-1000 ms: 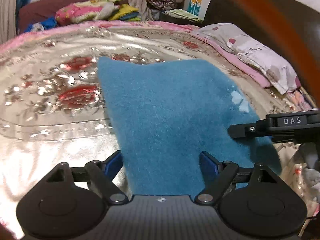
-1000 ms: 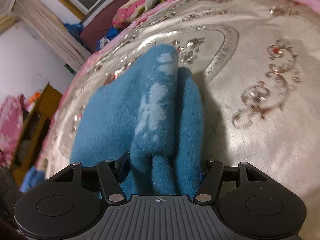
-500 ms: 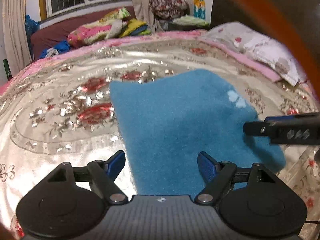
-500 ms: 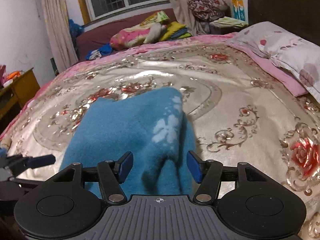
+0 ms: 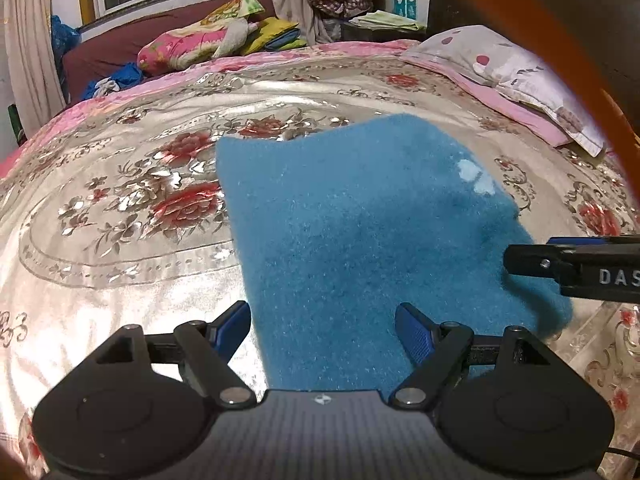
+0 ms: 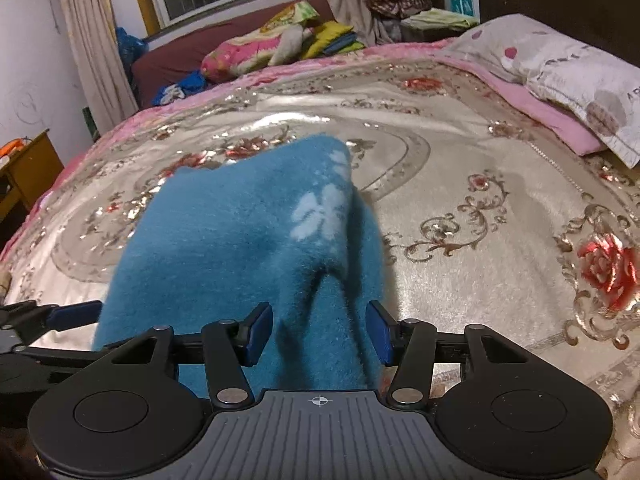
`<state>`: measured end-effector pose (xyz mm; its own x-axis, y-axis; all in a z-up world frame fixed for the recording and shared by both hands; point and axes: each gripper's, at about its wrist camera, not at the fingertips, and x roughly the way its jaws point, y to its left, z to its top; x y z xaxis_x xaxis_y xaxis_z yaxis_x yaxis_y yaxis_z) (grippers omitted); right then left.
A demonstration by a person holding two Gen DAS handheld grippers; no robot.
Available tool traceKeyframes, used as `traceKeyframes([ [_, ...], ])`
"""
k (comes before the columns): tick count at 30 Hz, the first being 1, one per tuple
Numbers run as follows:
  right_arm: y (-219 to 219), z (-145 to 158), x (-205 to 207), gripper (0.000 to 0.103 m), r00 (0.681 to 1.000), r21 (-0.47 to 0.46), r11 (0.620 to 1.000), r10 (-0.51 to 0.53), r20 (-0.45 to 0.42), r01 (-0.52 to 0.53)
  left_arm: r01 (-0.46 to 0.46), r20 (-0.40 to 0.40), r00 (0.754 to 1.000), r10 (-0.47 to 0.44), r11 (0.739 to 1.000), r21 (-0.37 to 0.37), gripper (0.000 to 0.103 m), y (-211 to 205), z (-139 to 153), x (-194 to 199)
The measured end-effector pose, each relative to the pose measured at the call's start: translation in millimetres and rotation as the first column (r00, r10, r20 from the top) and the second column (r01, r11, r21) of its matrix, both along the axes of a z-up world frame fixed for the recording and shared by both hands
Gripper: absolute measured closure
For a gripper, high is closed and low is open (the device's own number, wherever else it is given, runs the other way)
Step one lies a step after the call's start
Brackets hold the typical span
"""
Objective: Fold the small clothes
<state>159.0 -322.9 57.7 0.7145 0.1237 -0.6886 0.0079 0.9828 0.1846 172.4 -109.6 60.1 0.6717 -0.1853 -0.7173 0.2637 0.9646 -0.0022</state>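
A small blue fleece garment (image 5: pixel 360 232) with pale flower prints lies folded on the bed's floral cover. My left gripper (image 5: pixel 322 326) is open, its blue pads apart over the garment's near edge. My right gripper (image 6: pixel 318 334) is also open, its pads either side of a raised fold of the same garment (image 6: pixel 248 240) without pinching it. The right gripper's finger shows at the right edge of the left wrist view (image 5: pixel 576 268), at the garment's right corner. The left gripper's finger shows at the left of the right wrist view (image 6: pixel 52 316).
The silver floral bedcover (image 5: pixel 120 208) spreads all around. A pillow (image 6: pixel 572 72) lies at the right by the dark headboard. Piled bedding and clothes (image 5: pixel 216 40) sit on a maroon couch behind the bed. A wooden side table (image 6: pixel 28 164) stands at the left.
My right gripper let go of the garment's bunched fold and opened. Both grippers lifted and pulled back, so the garment lies lower and flatter on the bed.
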Motion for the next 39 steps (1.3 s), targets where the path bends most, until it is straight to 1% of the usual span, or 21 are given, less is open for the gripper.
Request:
traceKeyframes([
  [7,-3.5,7.3,-15.1,0.051,1.0,-0.006,1.0,-0.009,-0.012,0.009,-0.006,0.001,1.0,0.006,1.0,0.001,0.018,-0.7,3.3,-9.5],
  [11,-4.3,6.1,-19.5,0.051,1.0,-0.014,1.0,-0.015,-0.016,0.015,-0.014,-0.004,1.0,0.014,1.0,0.003,0.018,-0.9,2.4,-10.4],
  [13,-5.4,3.1,-17.4,0.051,1.0,-0.005,1.0,-0.018,-0.021,0.017,-0.016,-0.012,1.0,0.016,1.0,0.003,0.017,-0.2,1.9,-9.8],
  [16,-7.0,-7.3,-10.2,0.051,0.997,-0.032,0.998,-0.048,-0.058,0.046,-0.018,-0.02,1.0,0.018,1.0,0.007,0.017,1.0,2.5,-10.0],
  [18,-10.9,-10.9,-10.4,0.051,0.995,-0.003,0.998,-0.062,-0.074,0.062,-0.023,-0.022,0.999,0.023,1.0,0.006,0.017,2.2,3.3,-11.4],
  [20,-11.0,-6.9,-15.9,0.051,0.996,0.01,0.998,-0.059,-0.061,0.06,-0.026,-0.023,0.999,0.026,1.0,0.005,0.017,2.2,4.1,-13.7],
  [24,-1.4,4.9,-31.0,0.05,0.999,-0.045,0.999,-0.028,-0.026,0.026,-0.026,-0.02,0.999,0.026,1.0,-0.001,0.017,1.2,5.5,-21.0],
  [27,1.9,6.3,-38.2,0.048,0.999,-0.069,0.997,-0.019,-0.026,0.017,-0.029,-0.021,0.999,0.029,1.0,-0.003,0.017,1.1,5.6,-26.7],
  [30,-0.6,3.7,-43.6,0.048,0.998,-0.059,0.998,-0.035,-0.043,0.032,-0.034,-0.026,0.999,0.033,0.999,-0.016,0.016,2.5,5.6,-31.5],
  [32,-1.7,5.4,-48.7,0.048,0.998,-0.041,0.999,-0.035,-0.043,0.034,-0.04,-0.034,0.999,0.039,0.999,-0.031,0.012,4.1,5.4,-35.0],
  [34,-0.5,8.8,-54.7,0.048,0.999,-0.039,0.999,-0.033,-0.034,0.032,-0.043,-0.035,0.999,0.042,0.998,-0.042,0.011,5.2,5.6,-39.6],
  [39,6.6,13.9,-70.3,0.047,1.0,-0.057,0.998,-0.019,-0.02,0.018,-0.043,-0.021,0.999,0.042,0.998,-0.035,0.009,6.4,4.3,-55.2],
])
